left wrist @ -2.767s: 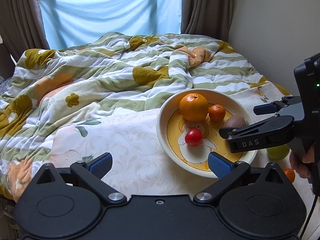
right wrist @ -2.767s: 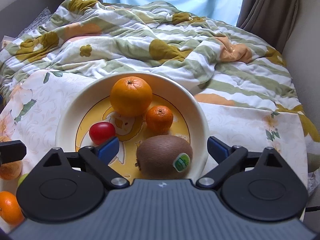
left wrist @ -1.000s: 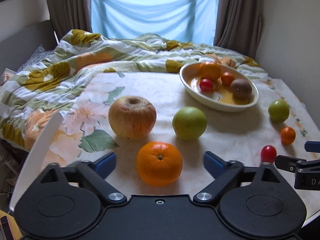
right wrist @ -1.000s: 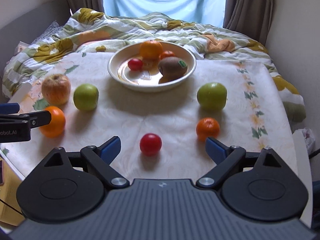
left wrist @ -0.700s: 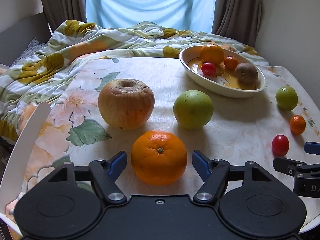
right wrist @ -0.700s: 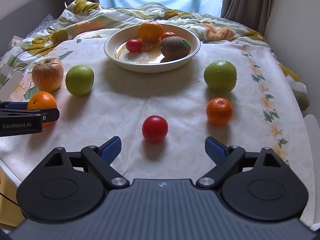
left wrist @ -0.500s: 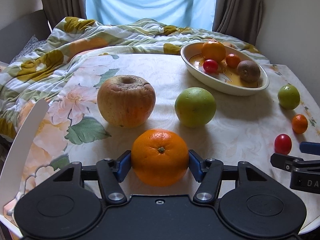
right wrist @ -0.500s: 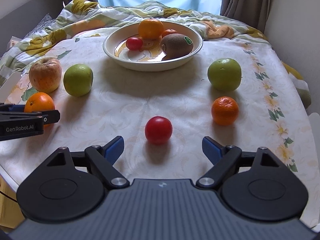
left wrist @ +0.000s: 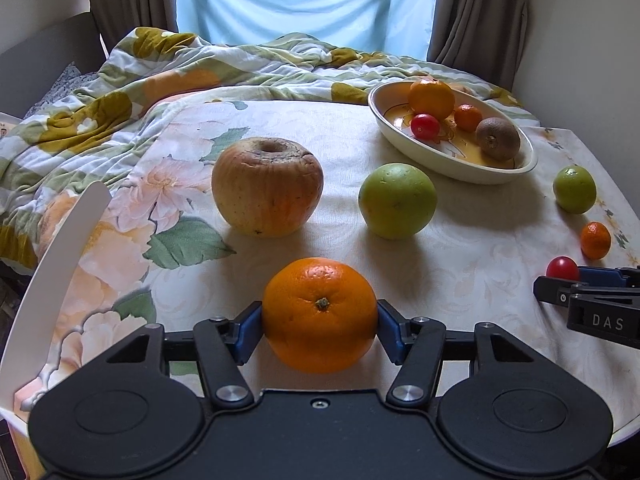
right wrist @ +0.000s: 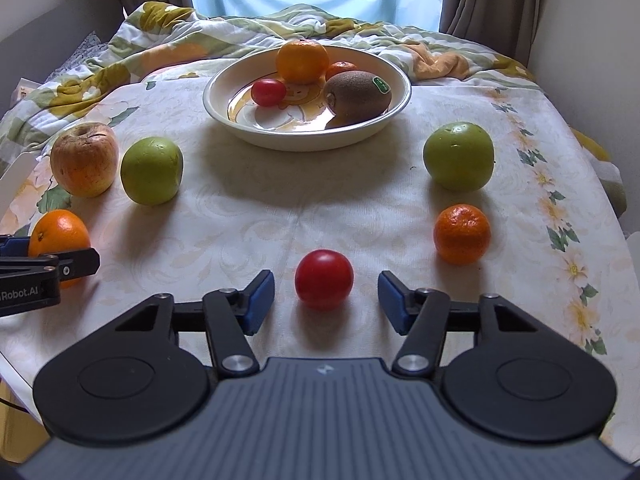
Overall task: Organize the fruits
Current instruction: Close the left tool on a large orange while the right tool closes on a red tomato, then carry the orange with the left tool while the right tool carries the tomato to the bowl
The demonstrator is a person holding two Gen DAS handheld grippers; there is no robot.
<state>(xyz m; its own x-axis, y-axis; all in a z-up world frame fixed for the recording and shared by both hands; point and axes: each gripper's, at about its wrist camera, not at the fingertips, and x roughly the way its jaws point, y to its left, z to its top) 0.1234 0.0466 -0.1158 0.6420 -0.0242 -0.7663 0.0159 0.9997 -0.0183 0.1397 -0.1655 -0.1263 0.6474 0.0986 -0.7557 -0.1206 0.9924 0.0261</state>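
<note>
My left gripper [left wrist: 319,326] is shut on a large orange [left wrist: 320,304] at the near left of the table, with both blue pads pressed against its sides. The right gripper [right wrist: 326,294] straddles a red tomato [right wrist: 324,280] near the front edge. Its jaws are closing, and a gap still shows on each side of the tomato. A cream bowl [right wrist: 224,112] at the back holds an orange, a mandarin, a tomato and a kiwi [right wrist: 358,92].
A wrinkled apple [left wrist: 267,186] and a green fruit [left wrist: 397,200] lie beyond the held orange. A green apple [right wrist: 458,156] and a mandarin [right wrist: 462,234] lie right of the tomato. A rumpled quilt [left wrist: 200,68] covers the back. A white chair back [left wrist: 60,260] stands at the left edge.
Both grippers pulled back from the bowl to the table's near side. The left jaws closed onto the orange. The right gripper sank toward the tomato and its jaws narrowed around it.
</note>
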